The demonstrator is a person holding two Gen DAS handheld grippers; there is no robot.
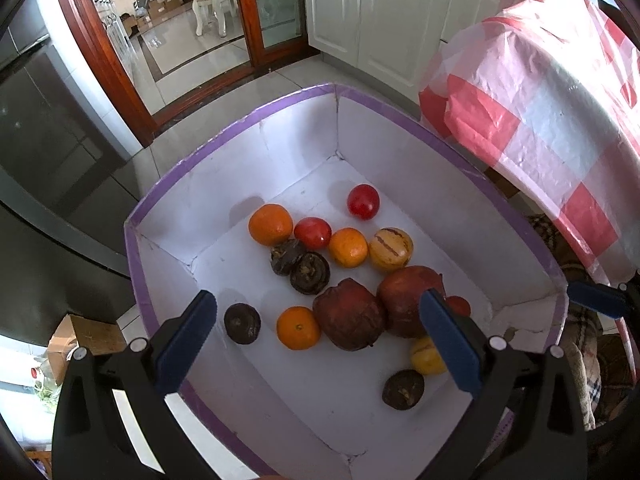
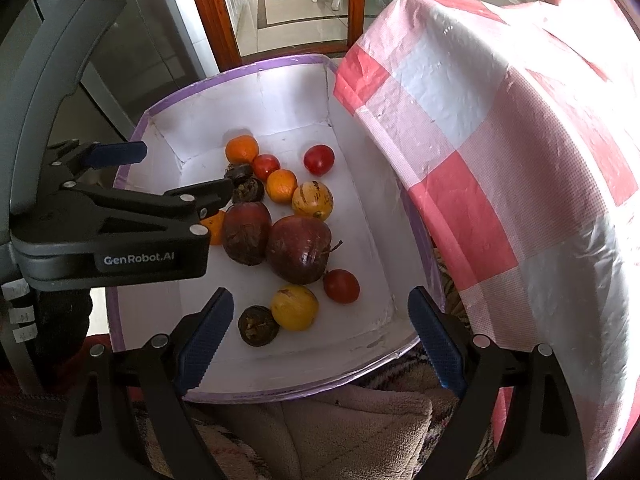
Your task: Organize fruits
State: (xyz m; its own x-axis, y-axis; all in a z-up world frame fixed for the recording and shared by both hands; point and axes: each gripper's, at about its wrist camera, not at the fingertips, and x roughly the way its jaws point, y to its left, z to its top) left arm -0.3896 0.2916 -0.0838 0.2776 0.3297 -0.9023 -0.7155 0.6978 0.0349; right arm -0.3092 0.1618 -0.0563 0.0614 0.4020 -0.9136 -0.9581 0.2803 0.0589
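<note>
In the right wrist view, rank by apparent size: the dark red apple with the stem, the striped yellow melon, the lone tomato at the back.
1. Dark red apple, clearly largest.
2. Striped yellow melon.
3. Lone tomato, smallest, though it lies farthest from the camera.

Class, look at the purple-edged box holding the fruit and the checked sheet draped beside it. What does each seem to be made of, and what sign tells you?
The box: probably white cardboard or foam board, matt, with creased folded corners and purple tape along the rim. The checked sheet: thin plastic, likely, slightly glossy, crinkled and letting light through.
</note>
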